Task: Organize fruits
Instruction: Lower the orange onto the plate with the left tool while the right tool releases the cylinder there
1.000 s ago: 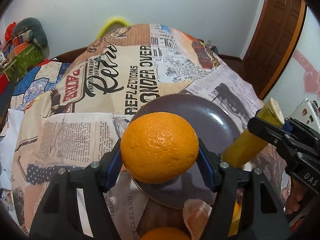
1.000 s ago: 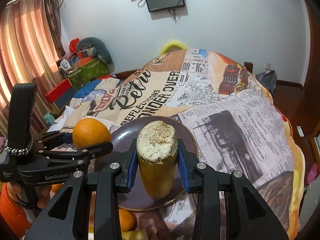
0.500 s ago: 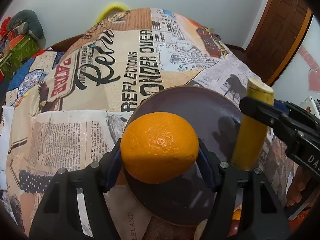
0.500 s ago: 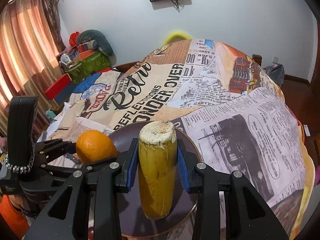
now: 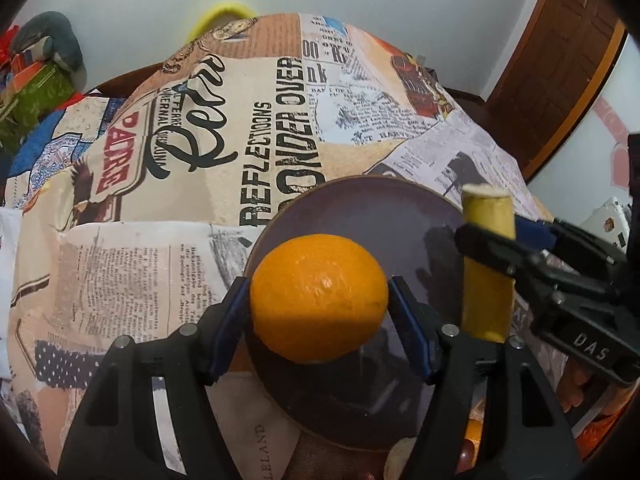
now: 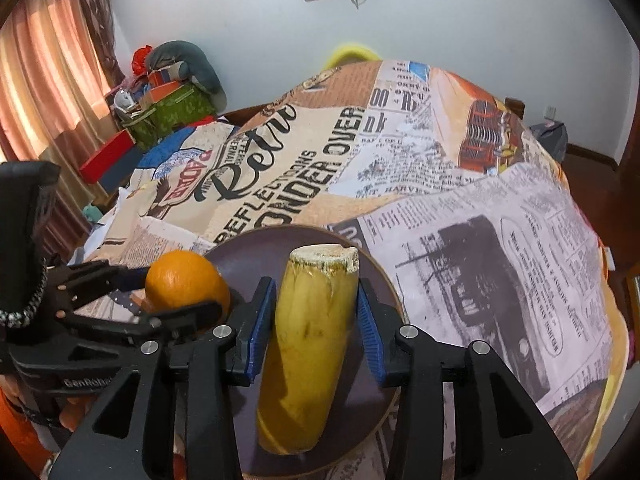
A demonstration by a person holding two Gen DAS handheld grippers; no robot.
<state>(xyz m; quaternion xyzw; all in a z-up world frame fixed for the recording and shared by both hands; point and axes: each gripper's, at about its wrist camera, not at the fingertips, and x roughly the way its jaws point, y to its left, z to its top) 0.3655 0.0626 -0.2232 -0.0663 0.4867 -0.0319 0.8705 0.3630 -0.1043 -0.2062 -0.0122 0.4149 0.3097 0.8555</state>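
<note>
Printed on the beige newspaper-pattern bedspread [image 5: 280, 128]: "REFLECTIONS", "PONDER OVER", "Retro". On the black plastic left gripper [image 6: 100, 382]: "GenRobot"; right gripper [image 5: 588, 348]: "DAS".

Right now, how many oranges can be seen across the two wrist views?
2. One orange sits between the left gripper's pads over the dark plate. A second orange shows only as a sliver below the plate's near edge; more may be hidden there.

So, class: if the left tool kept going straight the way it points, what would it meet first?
Probably the plate. The left tool points down at it with the orange between its pads, so the orange would likely touch the plate first; depth is unclear.
</note>
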